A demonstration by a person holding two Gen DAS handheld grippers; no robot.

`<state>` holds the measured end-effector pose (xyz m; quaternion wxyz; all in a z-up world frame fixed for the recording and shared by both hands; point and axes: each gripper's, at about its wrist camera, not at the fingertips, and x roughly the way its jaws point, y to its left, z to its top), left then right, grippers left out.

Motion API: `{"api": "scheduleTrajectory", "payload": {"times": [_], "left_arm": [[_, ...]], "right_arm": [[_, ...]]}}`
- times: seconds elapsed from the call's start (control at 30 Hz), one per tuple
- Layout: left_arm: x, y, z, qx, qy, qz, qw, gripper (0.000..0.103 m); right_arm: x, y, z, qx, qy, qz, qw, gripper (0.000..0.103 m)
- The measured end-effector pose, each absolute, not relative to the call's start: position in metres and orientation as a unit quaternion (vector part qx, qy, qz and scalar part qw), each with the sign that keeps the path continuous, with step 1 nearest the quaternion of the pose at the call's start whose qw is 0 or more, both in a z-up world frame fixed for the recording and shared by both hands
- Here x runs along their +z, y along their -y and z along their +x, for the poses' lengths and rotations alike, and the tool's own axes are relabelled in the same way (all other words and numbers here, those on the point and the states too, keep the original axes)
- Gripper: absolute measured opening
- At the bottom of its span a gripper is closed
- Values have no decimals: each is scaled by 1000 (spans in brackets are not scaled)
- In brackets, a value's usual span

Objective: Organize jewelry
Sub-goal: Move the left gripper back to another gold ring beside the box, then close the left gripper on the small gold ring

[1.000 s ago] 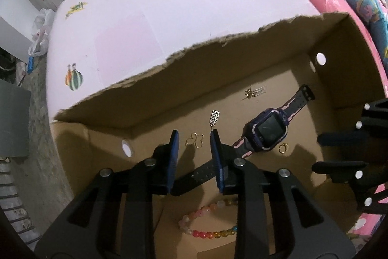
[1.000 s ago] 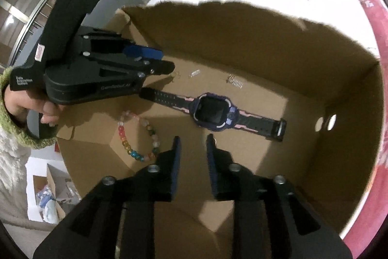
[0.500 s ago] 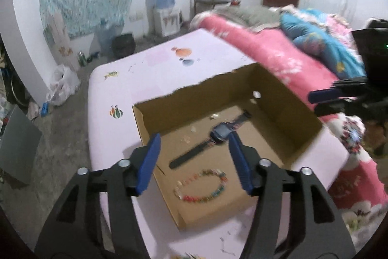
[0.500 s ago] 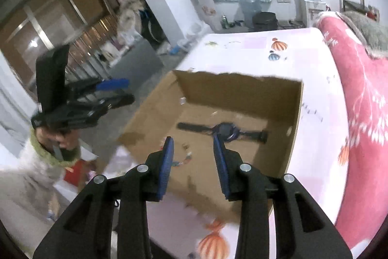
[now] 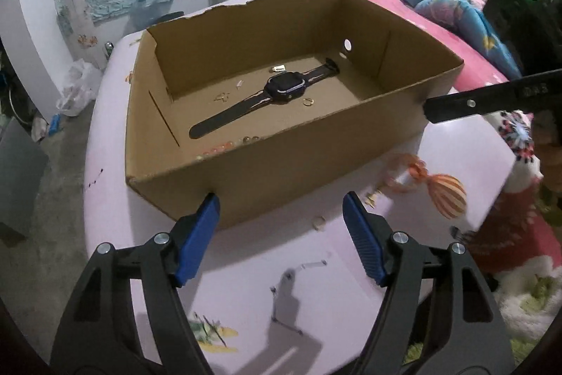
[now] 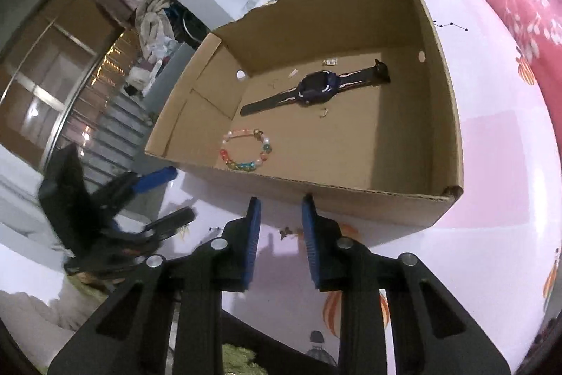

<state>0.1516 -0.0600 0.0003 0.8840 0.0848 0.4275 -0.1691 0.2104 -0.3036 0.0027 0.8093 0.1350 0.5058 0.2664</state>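
The left claw [image 5: 281, 227] hangs over the pale pink table [image 5: 246, 287], just in front of the brown cardboard box [image 5: 281, 171]. Its blue fingers have just been opening and now stand wide apart, with nothing between them. The right claw [image 6: 279, 234] also hangs in front of the box; its blue fingers have just been closing to a narrow gap, and they hold nothing either.

Small gold bits [image 5: 319, 222] lie on the table just past the left claw (too tiny to tell what they are). They are thin and flat, so the fingers could slide over them or flick them off the table.

Inside the box, near the front wall, lies the round bracelet of coloured beads [image 6: 246, 152]. Farther in lies the dark watch with a pink-edged strap [image 6: 318, 86], a little gold ring [image 6: 323, 112] beside it, and small gold pieces [image 5: 221, 97] near the back wall. A claw reaching in too low could bump the front wall and push the whole box, and everything inside could slide and mix
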Motion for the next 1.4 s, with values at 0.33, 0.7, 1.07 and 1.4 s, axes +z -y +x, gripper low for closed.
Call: {"api": "scheduleTrajectory", "payload": {"times": [0.33,0.7,1.07,1.4], "left_arm": [[-7,56,159,-162,-390,42,906,68],[-52,102,125,-207,-419,95,879,54],[-66,110,138,-203,-450,134,859,30],[-65,96,139,-213,-456,120,856,19]], "right_arm": [[2,316,216,254,-474,143,831,23],[-44,327,157,233,-499,140,823,24],[-36,323,157,255,-472,144,832,24],[-33,325,151,268,-465,152,830,24]]}}
